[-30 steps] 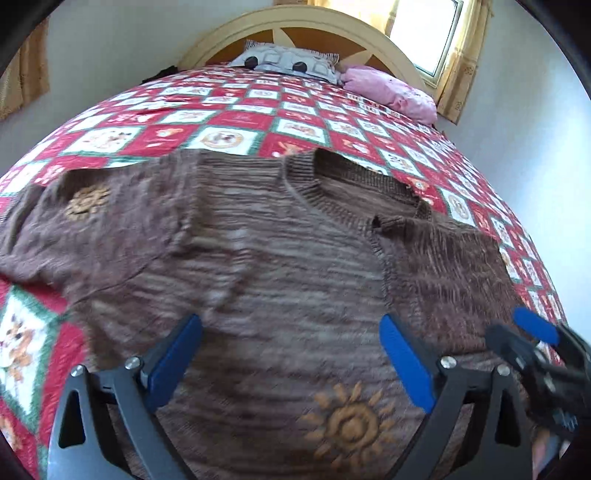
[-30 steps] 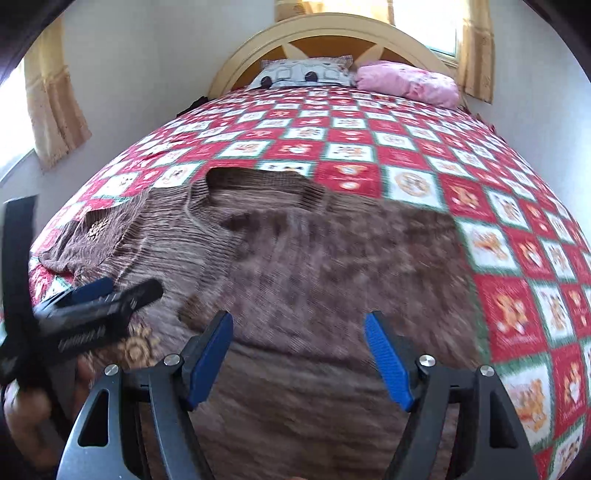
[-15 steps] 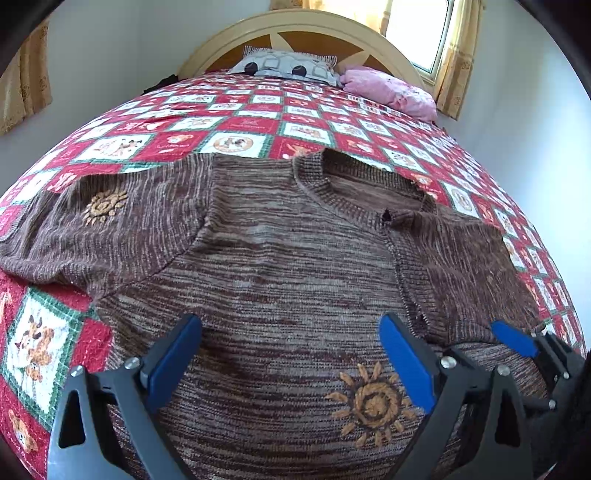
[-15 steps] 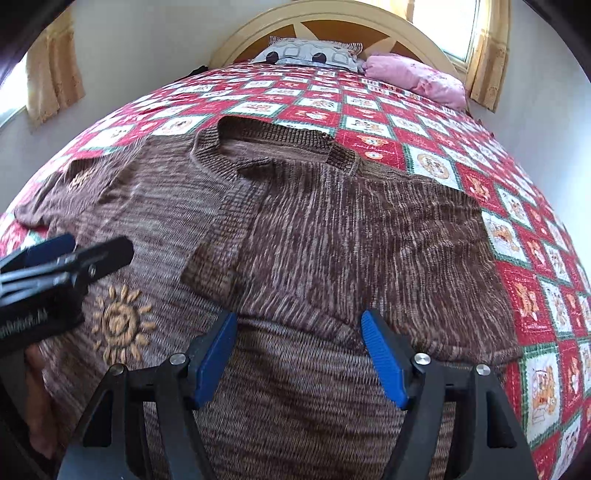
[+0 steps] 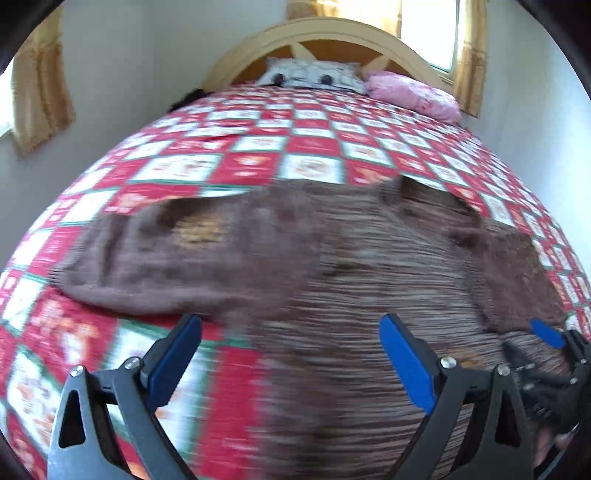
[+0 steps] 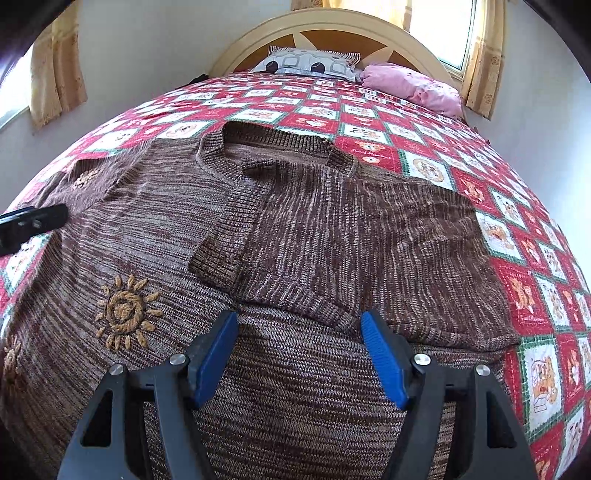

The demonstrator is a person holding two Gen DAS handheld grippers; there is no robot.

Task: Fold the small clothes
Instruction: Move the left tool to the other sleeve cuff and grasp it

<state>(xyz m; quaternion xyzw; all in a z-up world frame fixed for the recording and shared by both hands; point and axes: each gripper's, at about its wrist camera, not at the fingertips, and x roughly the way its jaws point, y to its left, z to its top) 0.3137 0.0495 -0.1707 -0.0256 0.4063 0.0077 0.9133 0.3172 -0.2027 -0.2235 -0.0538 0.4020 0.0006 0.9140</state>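
Bed (image 6: 424,147): far end only. Sweater (image 6: 295,229) lies flat on it, one sleeve (image 6: 369,240) folded inward; hem cut off. Left view blurred. Left gripper (image 5: 290,354) and right gripper (image 6: 299,349): jaws apart, empty.

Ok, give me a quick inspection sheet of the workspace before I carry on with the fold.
Surface: bed with red patchwork quilt.
Job's things: brown knit sweater spread flat; one sleeve folded across the chest, the other sleeve out flat.
Clutter: patterned pillow and pink pillow at the headboard.
Grippers: left claw open over the sweater's edge, view blurred; right claw open above the sweater, holding nothing.
Cables: nothing seen.
Surroundings: curved headboard, curtained window.
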